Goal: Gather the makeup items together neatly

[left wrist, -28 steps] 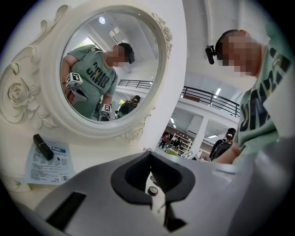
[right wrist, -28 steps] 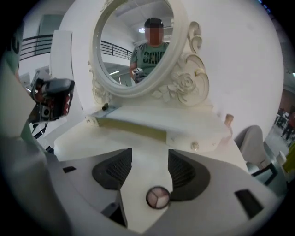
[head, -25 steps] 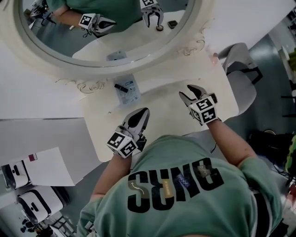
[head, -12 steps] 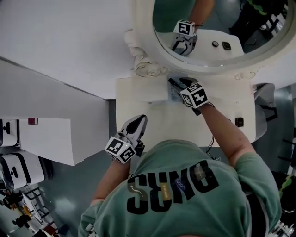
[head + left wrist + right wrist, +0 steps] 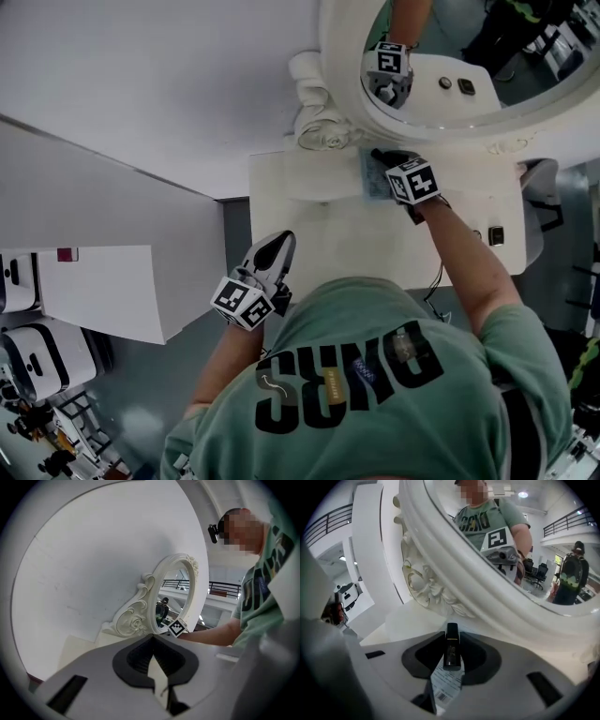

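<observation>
Two grippers in play, one working. Nearest, at lower left of the head view, the left gripper (image 5: 278, 246) is held level off the near corner of the cream table (image 5: 328, 234), jaws fully together with nothing between them; probably parked there to stay out of the way. Further up, the right gripper (image 5: 392, 164) is angled down at the table's far edge. Its jaws have just been closing and the pads now sit against both sides of a slim black tube (image 5: 451, 648), gripped side-on so it can be lifted. The tube lies on a printed sachet (image 5: 446, 682) with a barcode. A small dark item (image 5: 496, 235) sits well apart at the right edge, ungathered. Behind stands the ornate mirror (image 5: 337, 56).
</observation>
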Motion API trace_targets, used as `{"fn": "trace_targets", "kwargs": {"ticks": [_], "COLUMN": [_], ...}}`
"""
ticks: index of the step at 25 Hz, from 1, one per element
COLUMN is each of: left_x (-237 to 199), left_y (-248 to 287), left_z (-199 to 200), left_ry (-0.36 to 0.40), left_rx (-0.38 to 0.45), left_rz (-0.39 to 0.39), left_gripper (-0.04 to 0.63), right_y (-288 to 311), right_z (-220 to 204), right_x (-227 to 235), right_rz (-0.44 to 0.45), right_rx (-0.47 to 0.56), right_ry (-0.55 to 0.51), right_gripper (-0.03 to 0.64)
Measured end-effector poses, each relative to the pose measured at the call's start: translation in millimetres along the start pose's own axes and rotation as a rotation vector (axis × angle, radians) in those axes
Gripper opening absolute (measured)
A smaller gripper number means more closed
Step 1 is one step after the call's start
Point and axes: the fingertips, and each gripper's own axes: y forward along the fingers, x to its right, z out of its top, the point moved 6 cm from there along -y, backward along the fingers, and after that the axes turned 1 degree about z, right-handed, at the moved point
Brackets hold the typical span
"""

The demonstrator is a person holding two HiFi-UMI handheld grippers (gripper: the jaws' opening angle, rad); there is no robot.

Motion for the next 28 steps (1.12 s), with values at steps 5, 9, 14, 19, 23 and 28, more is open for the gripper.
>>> {"fn": "trace_targets", "kwargs": {"ticks": [5, 9, 14, 19, 23, 28], "left_x": [-2.1, 17.7, 56.8, 81.7, 93.8, 98.0], "left_y": [34.7, 71.0, 111.9, 134.1, 135.4, 129.8], "left_z": [6.2, -5.4, -22.1, -32.6, -33.4, -33.1], "left_ry": [0.014, 0.021, 0.038, 0.043, 0.068, 0.082], "left_rx": [-0.074, -0.145, -0.232, -0.288, -0.316, -0.311], "left_rz": [-0.155, -0.257, -0.389, -0.449, -0.446, -0.409], "left_gripper": [-0.002, -0.002, -0.002, 0.000, 0.000, -0.002], "right_y": [-73.5, -117.1, -158.3, -166.0, -152.1, -136.9], "right_z": [-42.4, -111.4, -215.6, -280.3, -304.4, -321.3], "right_x": [19.6, 38.8, 57.0, 66.8, 74.1, 76.1], "right_rz": [-0.135, -0.243, -0.368, -0.433, -0.452, -0.398], "right_rx": [0.090, 0.099, 0.049, 0.034, 0.007, -0.062], "right_ry": [0.163, 0.258, 0.382, 0.433, 0.431, 0.430], "right_gripper": [0.091, 0.091, 0.090, 0.091, 0.091, 0.135]}}
